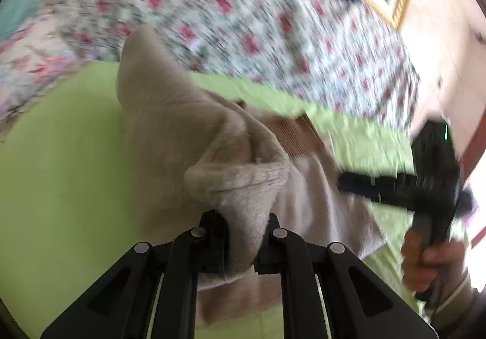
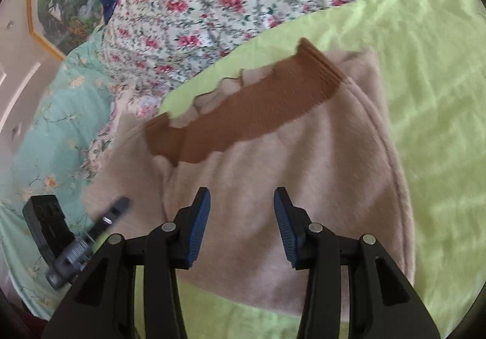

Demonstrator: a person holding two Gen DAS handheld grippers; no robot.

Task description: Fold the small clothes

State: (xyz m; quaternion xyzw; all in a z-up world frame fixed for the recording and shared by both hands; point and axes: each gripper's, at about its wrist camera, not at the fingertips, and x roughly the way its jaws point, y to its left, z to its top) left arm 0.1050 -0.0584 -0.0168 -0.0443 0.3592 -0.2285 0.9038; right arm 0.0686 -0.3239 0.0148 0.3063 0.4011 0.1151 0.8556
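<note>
While L gripper (image 1: 241, 243) clamps a beige fleece garment (image 2: 273, 187) fold to lift it over, R gripper (image 2: 242, 219) hovers w/ jaws apart, prob. to pin cloth.

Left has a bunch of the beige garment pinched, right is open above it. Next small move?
Probably carry the left gripper across, laying its pinched fold of the beige garment over the flat part. The left jaws are shut on a raised bunch of cloth, while the right gripper hovers open over the body lying on the green sheet, gripping nothing. Motion blur limits certainty.
</note>
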